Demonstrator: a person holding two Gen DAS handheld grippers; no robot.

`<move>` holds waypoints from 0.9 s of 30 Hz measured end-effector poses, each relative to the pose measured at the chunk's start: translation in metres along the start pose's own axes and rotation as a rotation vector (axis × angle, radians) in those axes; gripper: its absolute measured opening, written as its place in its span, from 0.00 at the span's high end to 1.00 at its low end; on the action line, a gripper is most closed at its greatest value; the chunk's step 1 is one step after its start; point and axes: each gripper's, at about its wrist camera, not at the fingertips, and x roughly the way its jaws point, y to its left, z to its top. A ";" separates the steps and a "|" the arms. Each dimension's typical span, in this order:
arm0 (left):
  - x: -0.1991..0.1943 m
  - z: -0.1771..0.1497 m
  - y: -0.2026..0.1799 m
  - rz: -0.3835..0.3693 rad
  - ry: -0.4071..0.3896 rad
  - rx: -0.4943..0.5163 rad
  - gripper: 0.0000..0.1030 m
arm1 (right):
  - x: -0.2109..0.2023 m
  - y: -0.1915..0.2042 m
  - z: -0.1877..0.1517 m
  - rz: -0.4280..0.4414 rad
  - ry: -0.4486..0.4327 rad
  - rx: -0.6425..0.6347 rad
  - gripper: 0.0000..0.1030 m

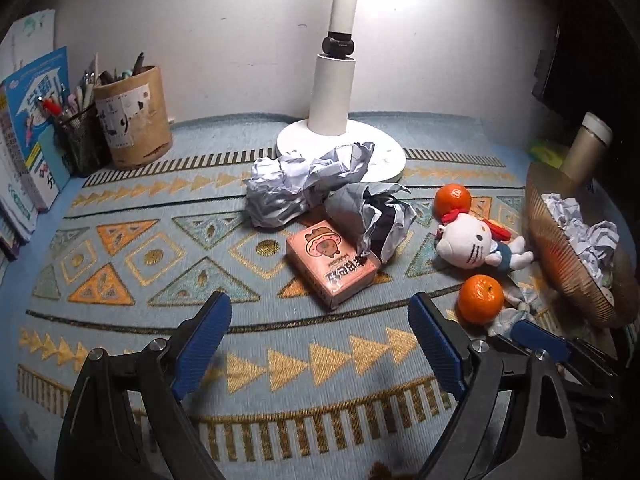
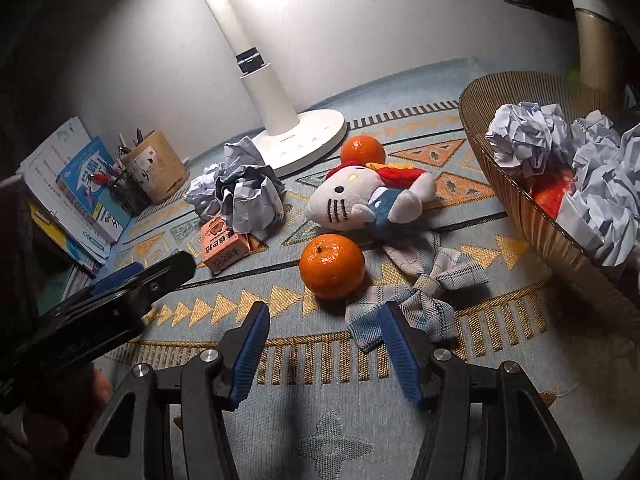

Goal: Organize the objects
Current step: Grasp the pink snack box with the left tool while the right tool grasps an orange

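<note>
Both grippers hover low over a patterned blue mat [image 1: 120, 264] with their blue-padded jaws spread apart and nothing between them. The left gripper [image 1: 320, 344] faces a pink carton [image 1: 330, 266] lying flat near the mat's middle, with 2 crumpled paper balls just behind it: a larger one [image 1: 304, 186] against the round base of a white desk lamp [image 1: 340, 142], and a darker one [image 1: 374, 216] touching the carton's far corner. The right gripper [image 2: 324, 346] is spread just in front of a near orange [image 2: 332, 266], its right pad lying over a plaid cloth bow [image 2: 420, 300] that touches the orange's right side. Behind the orange lies a white cat plush [image 2: 360, 200] on its side, and a second orange [image 2: 363, 148] sits beyond the plush, beside the lamp base. To the right, a ribbed brown basket [image 2: 500, 92] already holds several crumpled paper balls [image 2: 524, 140] with something orange-red showing beneath them. At the far left stand a cardboard pen holder [image 1: 134, 116], a mesh pen cup [image 1: 82, 140] and a row of books [image 1: 36, 128].
</note>
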 end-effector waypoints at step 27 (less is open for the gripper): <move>0.045 0.017 0.022 0.026 0.063 -0.024 0.47 | 0.026 0.013 0.024 -0.087 0.052 -0.110 0.45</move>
